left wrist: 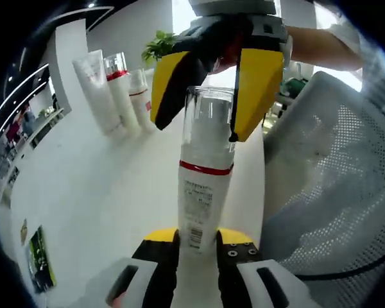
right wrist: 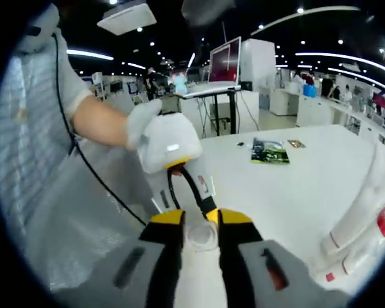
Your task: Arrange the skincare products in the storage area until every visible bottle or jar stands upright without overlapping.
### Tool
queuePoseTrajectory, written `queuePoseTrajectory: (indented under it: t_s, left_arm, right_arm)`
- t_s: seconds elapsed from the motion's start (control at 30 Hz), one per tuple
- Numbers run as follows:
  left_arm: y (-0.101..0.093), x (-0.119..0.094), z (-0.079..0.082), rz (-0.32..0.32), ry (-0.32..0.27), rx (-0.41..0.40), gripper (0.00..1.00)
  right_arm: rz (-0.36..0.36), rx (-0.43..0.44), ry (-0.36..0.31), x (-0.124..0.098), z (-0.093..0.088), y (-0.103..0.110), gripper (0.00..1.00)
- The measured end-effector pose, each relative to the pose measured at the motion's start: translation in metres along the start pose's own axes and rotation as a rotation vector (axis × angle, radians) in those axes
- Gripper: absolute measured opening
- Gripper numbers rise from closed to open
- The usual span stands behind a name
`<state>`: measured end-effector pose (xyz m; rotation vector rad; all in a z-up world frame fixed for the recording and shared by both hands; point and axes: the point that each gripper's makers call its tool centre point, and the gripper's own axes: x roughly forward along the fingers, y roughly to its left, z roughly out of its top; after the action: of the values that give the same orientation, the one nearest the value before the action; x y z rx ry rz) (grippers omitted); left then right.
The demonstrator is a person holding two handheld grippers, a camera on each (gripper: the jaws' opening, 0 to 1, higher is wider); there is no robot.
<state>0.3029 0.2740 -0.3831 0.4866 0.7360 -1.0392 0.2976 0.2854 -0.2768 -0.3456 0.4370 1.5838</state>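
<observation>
Two hand-held grippers — left (left wrist: 197, 247), right (right wrist: 199, 224) — clamping bottle (left wrist: 204, 192)

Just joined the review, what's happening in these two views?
A person is holding one pump bottle with both grippers over the white table. The left gripper clamps its base end; the right gripper clamps its clear cap. Three other white skincare containers already stand upright in a row at the table's far side.

Your left gripper (left wrist: 197, 251) clamps the base of a white pump bottle (left wrist: 204, 192) with a red band. Your right gripper (left wrist: 228, 96) closes on its clear cap from above. Three white containers (left wrist: 119, 90) stand upright on the white table (left wrist: 96, 192) beyond.
</observation>
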Motion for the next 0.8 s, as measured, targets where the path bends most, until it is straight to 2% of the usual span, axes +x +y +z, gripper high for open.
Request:
queuePoseTrajectory:
  t_s: [0.07, 0.1, 0.13, 0.17, 0.3, 0.33, 0.4, 0.47, 0.57, 0.6, 0.7, 0.73, 0.8]
  left_arm:
    - [0.0, 0.001, -0.001, -0.003, -0.004, -0.005, 0.23]
    - [-0.002, 0.002, 0.0, -0.024, -0.026, -0.05, 0.23]
    - [0.0, 0.002, -0.001, -0.022, -0.031, -0.043, 0.22]
    - [-0.001, 0.002, -0.001, -0.022, -0.037, -0.028, 0.22]
    - [-0.001, 0.002, 0.0, -0.021, -0.043, -0.033, 0.22]
    - [-0.001, 0.002, 0.0, -0.022, -0.046, -0.033, 0.22]
    - [-0.001, 0.002, 0.0, -0.024, -0.052, -0.033, 0.22]
    - [-0.001, 0.002, 0.0, -0.024, -0.053, -0.033, 0.23]
    - [-0.002, 0.002, 0.001, -0.025, -0.058, -0.039, 0.23]
    - [-0.001, 0.003, 0.002, -0.011, -0.056, -0.035, 0.24]
    - [0.001, 0.002, 0.003, 0.018, -0.022, 0.011, 0.26]
    - [0.003, 0.002, 0.004, 0.046, -0.005, 0.037, 0.28]
    - [0.008, -0.002, 0.007, 0.055, -0.023, -0.025, 0.33]
  right_arm:
    - [0.008, -0.012, -0.026, 0.005, 0.006, 0.002, 0.21]
    - [0.012, -0.022, -0.045, 0.01, 0.01, 0.005, 0.21]
    - [0.012, -0.013, -0.05, 0.014, 0.01, 0.004, 0.22]
    - [0.014, 0.006, -0.031, 0.016, 0.005, 0.005, 0.23]
    - [0.006, 0.031, -0.029, 0.019, -0.008, 0.004, 0.34]
    - [0.03, 0.081, -0.047, 0.02, -0.013, 0.008, 0.34]
    - [0.041, 0.099, -0.041, 0.021, -0.015, 0.01, 0.32]
    - [0.039, 0.103, -0.037, 0.022, -0.017, 0.01, 0.24]
    - [-0.029, 0.068, -0.025, 0.025, -0.013, -0.002, 0.23]
    - [-0.066, 0.025, 0.005, 0.027, -0.013, -0.004, 0.22]
    - [-0.066, 0.019, 0.029, 0.029, -0.013, -0.002, 0.22]
    - [-0.069, 0.016, 0.053, 0.032, -0.014, -0.001, 0.22]
    - [-0.078, 0.026, 0.138, 0.033, -0.028, -0.002, 0.22]
